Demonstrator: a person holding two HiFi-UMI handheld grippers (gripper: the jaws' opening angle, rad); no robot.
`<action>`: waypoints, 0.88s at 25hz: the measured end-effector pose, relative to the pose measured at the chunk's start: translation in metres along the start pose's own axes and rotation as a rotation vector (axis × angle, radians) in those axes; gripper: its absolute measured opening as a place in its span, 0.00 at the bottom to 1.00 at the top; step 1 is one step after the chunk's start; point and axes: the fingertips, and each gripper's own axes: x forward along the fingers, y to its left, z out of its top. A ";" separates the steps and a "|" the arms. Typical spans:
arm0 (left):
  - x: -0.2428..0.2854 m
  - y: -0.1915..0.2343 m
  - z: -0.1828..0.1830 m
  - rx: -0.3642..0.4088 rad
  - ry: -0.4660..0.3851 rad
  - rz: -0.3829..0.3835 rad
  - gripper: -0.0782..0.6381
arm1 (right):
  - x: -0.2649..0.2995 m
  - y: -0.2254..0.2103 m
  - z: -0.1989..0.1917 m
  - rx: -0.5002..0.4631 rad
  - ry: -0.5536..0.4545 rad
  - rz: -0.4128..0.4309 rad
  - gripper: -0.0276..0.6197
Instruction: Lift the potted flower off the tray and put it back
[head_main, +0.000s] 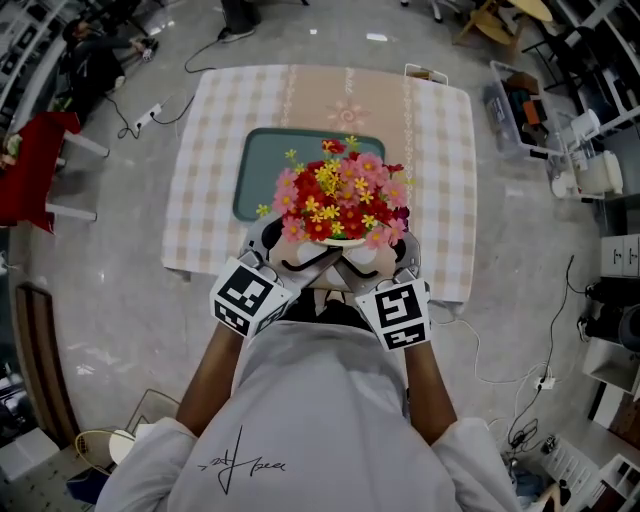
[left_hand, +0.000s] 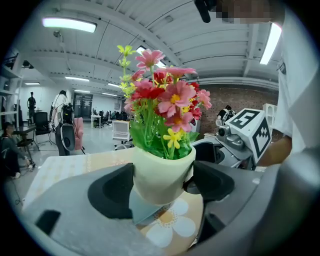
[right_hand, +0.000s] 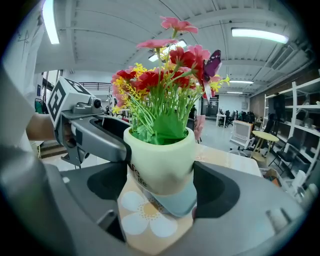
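Head view: the potted flower (head_main: 340, 200) is up in the air over the near edge of the teal tray (head_main: 262, 170) on the checked surface (head_main: 205, 150). Left gripper view — the left gripper (left_hand: 162, 182) is clamped on it. Right gripper view — the right gripper (right_hand: 160, 185) squeezes it too.

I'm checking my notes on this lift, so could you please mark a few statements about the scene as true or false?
1. The potted flower stands on the tray. False: it is held up, clear of the teal tray.
2. The left gripper has its jaws shut on the pot. True.
3. The right gripper is open and empty. False: it clamps the same pot.
4. The tray lies on a checked tablecloth. True.
5. The pot is dark blue. False: it is pale cream.
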 end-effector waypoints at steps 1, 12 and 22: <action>0.000 -0.003 0.000 0.002 -0.002 0.005 0.63 | -0.002 0.000 0.000 -0.005 -0.002 0.002 0.69; -0.009 -0.021 0.004 0.012 -0.023 0.050 0.63 | -0.020 0.007 0.000 -0.021 -0.032 0.028 0.69; -0.011 -0.026 0.003 0.023 -0.001 0.054 0.63 | -0.024 0.009 -0.002 -0.010 -0.040 0.028 0.69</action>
